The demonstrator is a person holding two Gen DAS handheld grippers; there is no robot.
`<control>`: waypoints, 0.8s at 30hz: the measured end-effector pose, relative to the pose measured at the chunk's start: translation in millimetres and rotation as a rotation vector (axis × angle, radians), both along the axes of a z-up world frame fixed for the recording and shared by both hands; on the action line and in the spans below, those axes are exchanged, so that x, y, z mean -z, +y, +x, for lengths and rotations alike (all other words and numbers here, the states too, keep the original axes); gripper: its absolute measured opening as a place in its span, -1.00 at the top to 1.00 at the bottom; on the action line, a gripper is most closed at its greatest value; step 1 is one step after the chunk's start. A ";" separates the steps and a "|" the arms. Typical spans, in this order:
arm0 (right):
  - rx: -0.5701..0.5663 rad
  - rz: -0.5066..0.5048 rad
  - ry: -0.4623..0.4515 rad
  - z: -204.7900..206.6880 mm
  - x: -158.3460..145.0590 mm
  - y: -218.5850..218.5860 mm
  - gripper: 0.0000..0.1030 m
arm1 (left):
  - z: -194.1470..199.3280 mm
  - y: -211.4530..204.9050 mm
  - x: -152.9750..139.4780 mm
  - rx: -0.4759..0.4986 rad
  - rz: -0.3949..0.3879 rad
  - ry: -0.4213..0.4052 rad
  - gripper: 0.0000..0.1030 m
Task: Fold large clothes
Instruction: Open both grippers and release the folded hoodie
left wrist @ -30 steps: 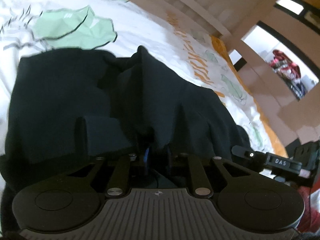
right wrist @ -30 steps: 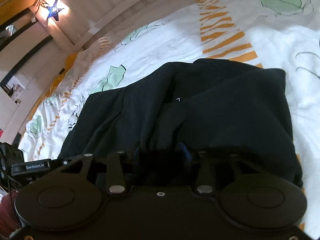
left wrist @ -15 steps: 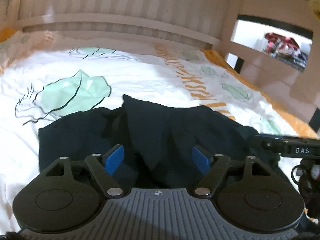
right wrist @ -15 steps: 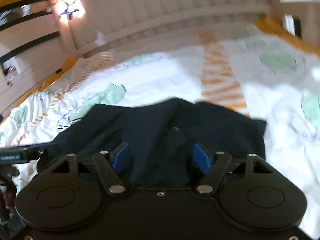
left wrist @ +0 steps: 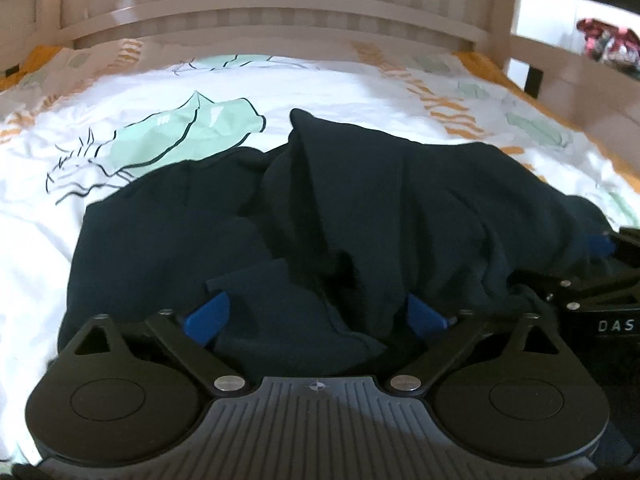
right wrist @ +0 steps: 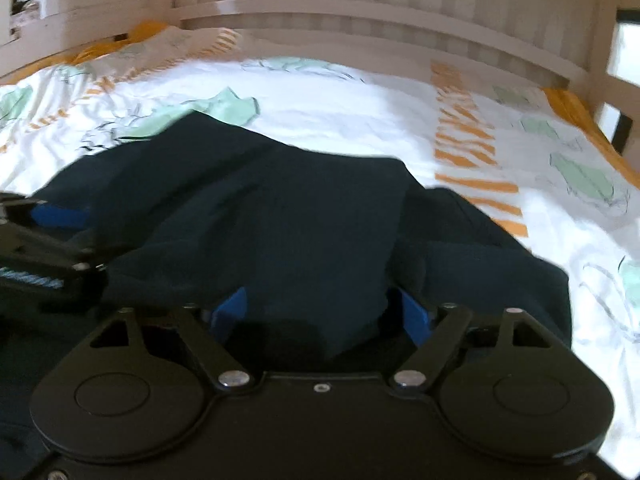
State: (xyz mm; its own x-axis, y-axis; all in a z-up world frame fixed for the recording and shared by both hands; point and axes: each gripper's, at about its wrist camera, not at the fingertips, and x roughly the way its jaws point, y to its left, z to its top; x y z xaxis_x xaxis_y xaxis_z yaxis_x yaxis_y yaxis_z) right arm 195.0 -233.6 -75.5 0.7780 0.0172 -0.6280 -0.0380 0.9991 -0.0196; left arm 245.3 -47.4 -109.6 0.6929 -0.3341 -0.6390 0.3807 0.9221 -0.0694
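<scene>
A large dark navy garment [left wrist: 360, 208] lies bunched on the bed, with a raised fold running up its middle. It also fills the middle of the right wrist view [right wrist: 288, 224]. My left gripper [left wrist: 316, 316] is open, its blue pads wide apart with loose cloth lying between them. My right gripper [right wrist: 320, 312] is open too, with a hump of the cloth between its pads. The right gripper shows at the right edge of the left wrist view [left wrist: 600, 272]. The left gripper shows at the left edge of the right wrist view [right wrist: 48, 240].
The bed sheet [left wrist: 320, 84] is white with green leaf prints and orange stripes. A pale slatted headboard [left wrist: 280, 20] runs along the far side. A bed rail and a heap of colourful clothes [left wrist: 604, 40] stand at the right.
Both grippers were shut on the garment a second ago and have opened and let it go. Both views have tilted up toward the headboard, and the cloth now lies slack.
</scene>
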 end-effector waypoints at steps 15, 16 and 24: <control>-0.021 0.090 -0.035 -27.8 -18.1 -13.0 -0.99 | -18.0 38.6 -32.4 -0.043 -0.152 0.064 -1.00; -0.019 0.113 -0.048 -36.2 -24.8 -16.0 -0.99 | -23.7 42.8 -38.7 -0.047 -0.157 0.053 -1.00; 0.043 0.226 -0.083 -109.4 -66.1 -41.6 -0.99 | -80.9 79.7 -82.5 -0.012 -0.128 -0.003 -1.00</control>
